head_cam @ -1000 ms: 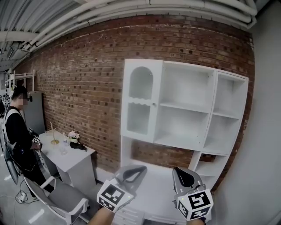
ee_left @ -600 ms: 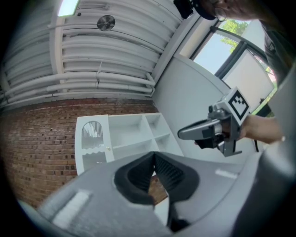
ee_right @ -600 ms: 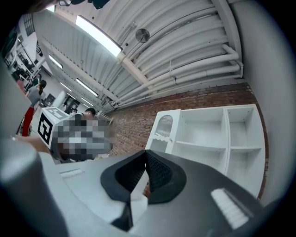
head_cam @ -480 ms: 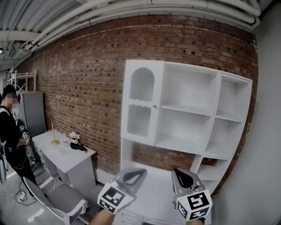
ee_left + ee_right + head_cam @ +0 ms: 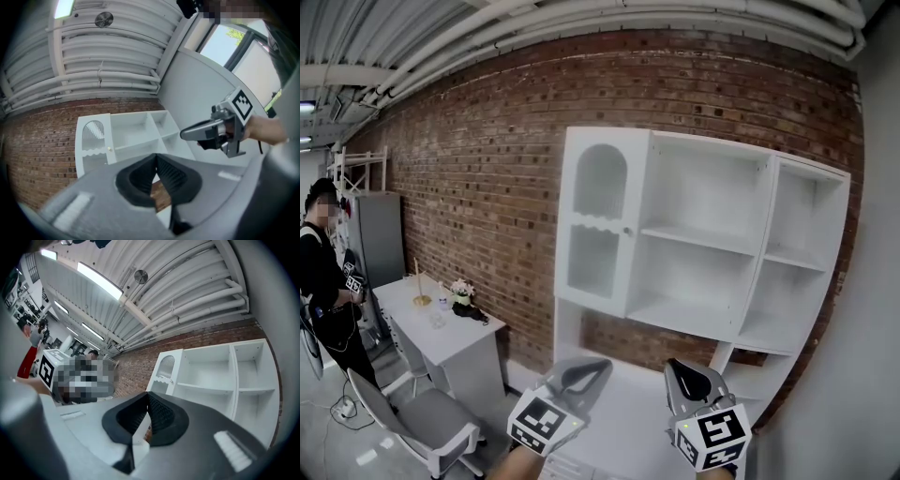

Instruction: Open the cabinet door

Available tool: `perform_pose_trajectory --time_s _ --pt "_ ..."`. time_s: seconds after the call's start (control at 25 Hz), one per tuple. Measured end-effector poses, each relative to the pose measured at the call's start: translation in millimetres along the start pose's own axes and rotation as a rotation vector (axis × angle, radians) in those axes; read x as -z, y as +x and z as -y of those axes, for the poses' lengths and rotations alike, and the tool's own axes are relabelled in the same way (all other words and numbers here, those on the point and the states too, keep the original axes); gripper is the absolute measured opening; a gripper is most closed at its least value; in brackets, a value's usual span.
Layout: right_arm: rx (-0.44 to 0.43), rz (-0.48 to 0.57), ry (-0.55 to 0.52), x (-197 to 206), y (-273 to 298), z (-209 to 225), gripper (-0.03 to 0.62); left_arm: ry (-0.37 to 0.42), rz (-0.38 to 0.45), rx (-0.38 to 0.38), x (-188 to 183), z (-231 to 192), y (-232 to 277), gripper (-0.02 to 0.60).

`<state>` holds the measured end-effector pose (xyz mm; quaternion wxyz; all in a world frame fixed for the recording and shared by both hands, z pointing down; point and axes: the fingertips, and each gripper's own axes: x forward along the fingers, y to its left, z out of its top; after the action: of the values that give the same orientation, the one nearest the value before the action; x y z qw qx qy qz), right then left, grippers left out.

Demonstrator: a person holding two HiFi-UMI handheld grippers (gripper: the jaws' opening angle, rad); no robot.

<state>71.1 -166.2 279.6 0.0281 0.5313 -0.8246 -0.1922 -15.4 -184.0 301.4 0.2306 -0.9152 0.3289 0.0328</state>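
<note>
Here, in the head view, a white wall cabinet (image 5: 712,234) stands against a red brick wall (image 5: 459,169) and fills the centre and right of the frame. Its arched cabinet door (image 5: 600,223) covers the leftmost bay, at frame centre. The door lies flush with the carcass, closed, with a small knob (image 5: 627,230) at its right edge. The bays to the right of the door are open shelves.

At the bottom edge, the left gripper (image 5: 598,364) and the right gripper (image 5: 677,367) are held side by side and apart from each other. Both point toward the cabinet and are well short of the door; neither touches it.

In the left gripper view, the gripper's (image 5: 156,156) two black ribbed pads meet at the tip, so the jaws are closed with nothing between them. The door (image 5: 93,140) appears at mid-left beyond the jaws, and the other gripper (image 5: 183,135) projects in from the right of the frame.

In the right gripper view, that gripper's (image 5: 148,393) pads are likewise pressed together and hold nothing. The door (image 5: 165,369) sits just above the jaw tips.

In the lower left of the head view, a white desk (image 5: 464,342) carries a small bunch of flowers (image 5: 461,291) and a gold candlestick (image 5: 421,289). A grey chair (image 5: 431,422) stands before it. A person (image 5: 323,281) in dark clothing stands at the left edge. White pipes (image 5: 609,17) run along the ceiling.
</note>
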Motion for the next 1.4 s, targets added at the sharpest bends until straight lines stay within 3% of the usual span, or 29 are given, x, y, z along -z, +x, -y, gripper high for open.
perform_pose_trajectory --time_s 0.4,0.72,1.4 --pt "-0.061 0.028 0.01 20.3 4.5 54.4 0.003 0.016 -0.031 -0.061 9.4 17.1 51.7 0.0" --pt "-0.103 0.041 0.037 41.9 6.6 70.8 0.003 0.03 -0.059 -0.101 19.5 24.7 67.8 0.0" --pt "-0.057 -0.008 0.032 57.1 40.0 80.0 0.003 0.002 -0.044 -0.032 38.7 -2.3 102.4 0.0"
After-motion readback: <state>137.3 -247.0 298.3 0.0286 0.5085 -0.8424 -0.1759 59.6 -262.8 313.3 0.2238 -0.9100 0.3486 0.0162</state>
